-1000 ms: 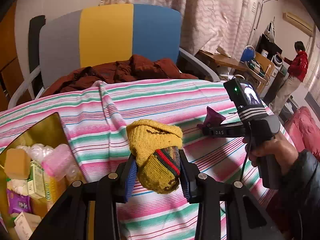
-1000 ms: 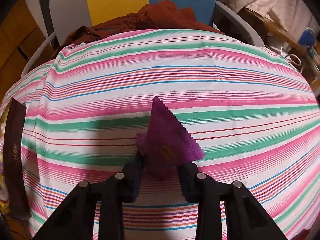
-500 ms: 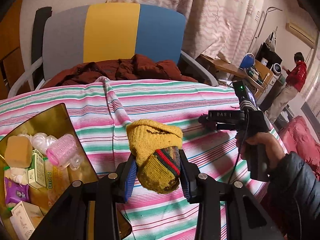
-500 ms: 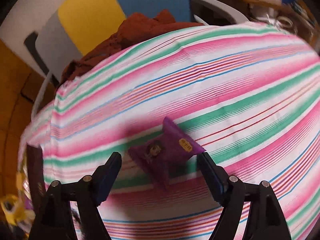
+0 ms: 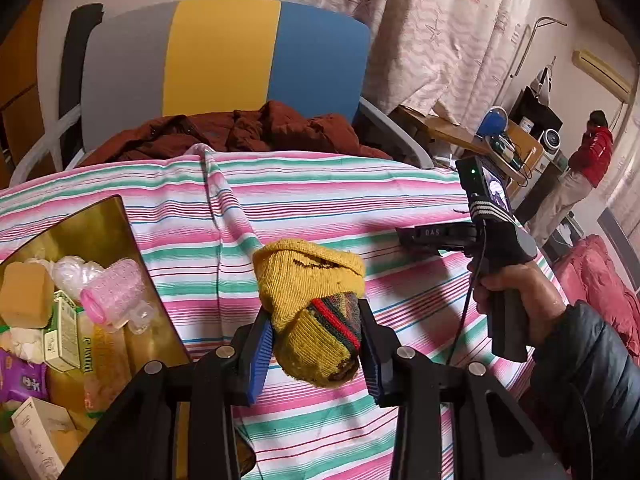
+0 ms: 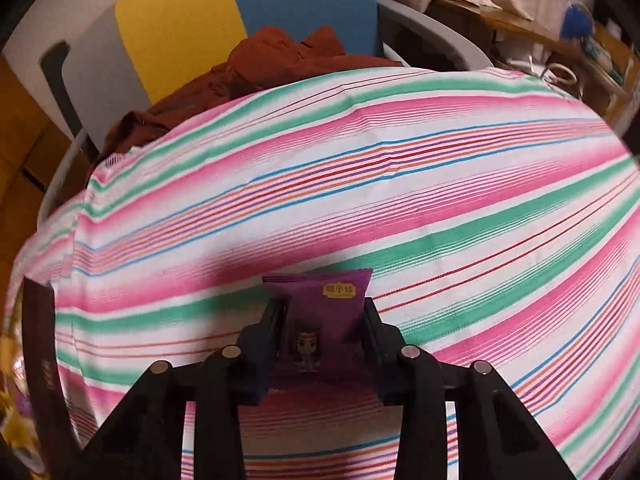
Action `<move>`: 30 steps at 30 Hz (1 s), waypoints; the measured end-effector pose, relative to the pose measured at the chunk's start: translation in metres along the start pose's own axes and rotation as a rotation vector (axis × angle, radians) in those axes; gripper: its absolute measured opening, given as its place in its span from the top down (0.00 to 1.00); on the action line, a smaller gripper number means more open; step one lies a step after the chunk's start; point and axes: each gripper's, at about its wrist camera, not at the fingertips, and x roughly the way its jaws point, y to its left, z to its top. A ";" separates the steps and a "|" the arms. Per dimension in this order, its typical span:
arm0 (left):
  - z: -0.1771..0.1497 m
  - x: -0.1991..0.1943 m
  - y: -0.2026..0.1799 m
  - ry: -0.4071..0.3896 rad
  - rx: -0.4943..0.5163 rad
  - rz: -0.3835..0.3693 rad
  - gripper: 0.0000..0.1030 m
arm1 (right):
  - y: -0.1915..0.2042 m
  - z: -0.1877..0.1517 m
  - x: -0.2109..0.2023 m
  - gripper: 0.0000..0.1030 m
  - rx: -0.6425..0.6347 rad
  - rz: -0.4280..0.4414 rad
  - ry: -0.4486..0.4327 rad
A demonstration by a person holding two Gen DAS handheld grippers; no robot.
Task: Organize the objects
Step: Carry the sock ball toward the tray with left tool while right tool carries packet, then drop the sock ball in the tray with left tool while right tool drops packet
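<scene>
Purple packet regrabbed, sock waiting!

Right gripper [image 6: 320, 332], wide open half a second ago, now clamped on the purple snack packet [image 6: 320, 312] above the striped cloth [image 6: 440, 184]. Left gripper [image 5: 316, 344] squeezing the yellow sock [image 5: 312, 304]; gold box [image 5: 100, 224] at nine o'clock, likely destination for both.

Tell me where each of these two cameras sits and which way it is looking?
Left wrist view: sits on the left gripper, looking along its fingers clamped on a rolled yellow sock, with the gold box left; the person's right hand holding the right gripper shows.
Right wrist view: sits on the right gripper, looking along its fingers closed on a purple packet; only the fingers show.
Both share the striped cloth, brown garment and colour-block chair.
</scene>
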 end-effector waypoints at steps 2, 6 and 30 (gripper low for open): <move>0.000 -0.006 0.001 -0.013 0.000 0.010 0.63 | 0.005 -0.002 -0.001 0.65 -0.034 -0.019 0.001; -0.001 -0.022 0.006 -0.046 0.002 0.043 0.63 | 0.018 -0.006 -0.005 0.65 -0.093 -0.008 0.001; -0.040 -0.122 0.106 -0.170 -0.128 0.316 0.63 | 0.191 -0.085 -0.102 0.65 -0.416 0.225 -0.133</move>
